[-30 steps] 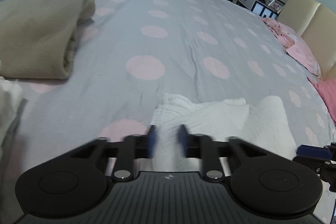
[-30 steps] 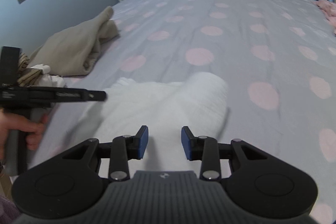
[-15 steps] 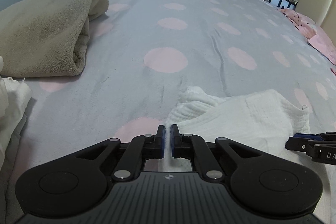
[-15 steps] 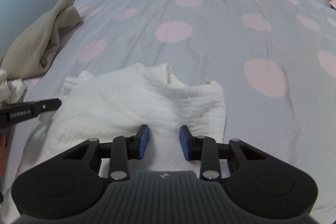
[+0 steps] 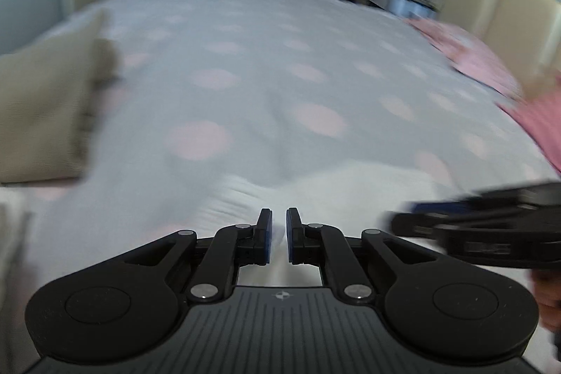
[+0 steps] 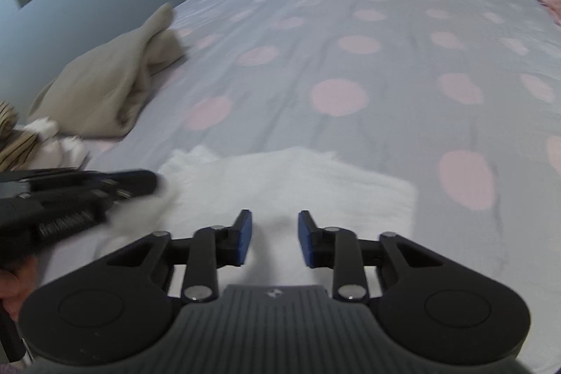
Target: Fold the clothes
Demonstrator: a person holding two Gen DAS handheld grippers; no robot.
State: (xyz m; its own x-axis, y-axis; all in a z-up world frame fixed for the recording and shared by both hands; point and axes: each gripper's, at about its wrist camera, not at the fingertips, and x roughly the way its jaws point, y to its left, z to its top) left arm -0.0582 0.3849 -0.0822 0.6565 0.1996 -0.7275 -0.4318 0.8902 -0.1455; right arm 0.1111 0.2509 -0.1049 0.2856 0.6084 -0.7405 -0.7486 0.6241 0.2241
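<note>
Lying crumpled at the lower middle of both views, the white cloth rests on the bed, whose grey cover is dotted with pink circles. In the left wrist view the left gripper has its blue-padded fingers drawn almost together, and a thin fold of the white cloth sits pinched in the narrow gap between them. In the right wrist view the right gripper has just been closing; its fingers stand a moderate way apart with the cloth's near edge between them, and whether the pads press on the fabric cannot be told. The left gripper shows at the left edge of the right wrist view, blurred, held by a hand, its tip at the cloth's left side. The right gripper shows blurred at the right edge of the left wrist view. A beige folded blanket lies at the left of the frame, well apart from the cloth. Pink bedding sits at the upper right of the left wrist view. A small heap of striped and white fabric lies at the far left of the right wrist view.
</note>
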